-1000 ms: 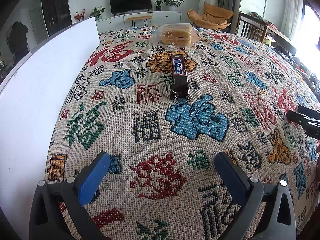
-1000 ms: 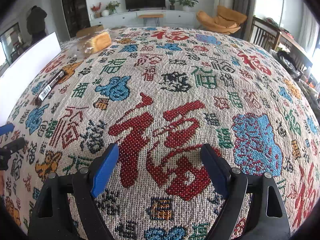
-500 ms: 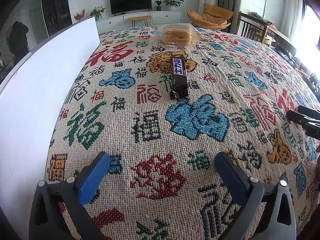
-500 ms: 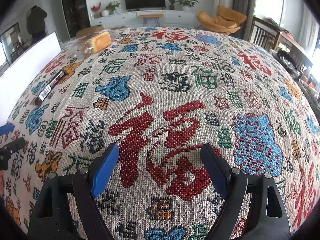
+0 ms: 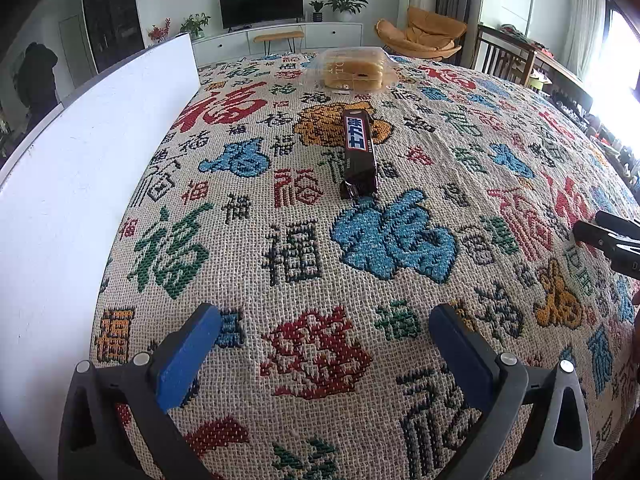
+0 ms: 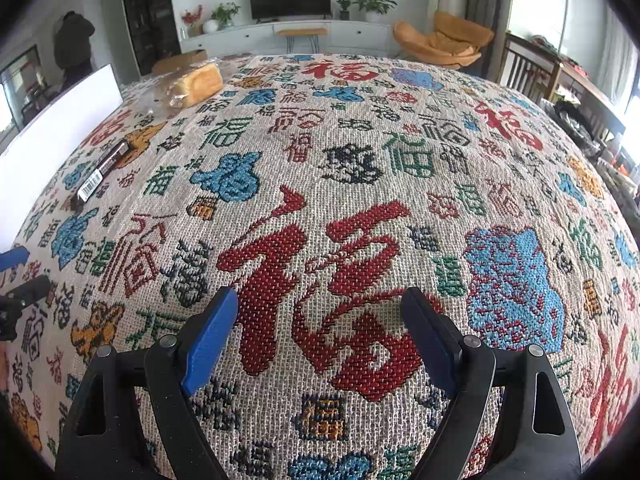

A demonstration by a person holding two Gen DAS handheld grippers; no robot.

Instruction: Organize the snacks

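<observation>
A dark brown chocolate bar (image 5: 359, 148) lies lengthwise on the patterned tablecloth (image 5: 304, 248), straight ahead of my left gripper (image 5: 320, 330), which hovers open and empty well short of it. Farther back sits a clear pack of bread slices (image 5: 352, 70). From the right wrist view the same bar (image 6: 102, 172) is at the far left and the bread pack (image 6: 192, 84) at the back left. My right gripper (image 6: 320, 310) is open over bare cloth with nothing between its blue pads. Its fingers (image 5: 608, 236) show at the right edge of the left wrist view.
A tall white board (image 5: 84, 176) stands along the table's left side. Beyond the table are a wooden chair (image 5: 504, 56), an orange lounge chair (image 5: 424, 36), a TV cabinet (image 5: 280, 38) and a dark coat hanging at the left (image 5: 38, 76).
</observation>
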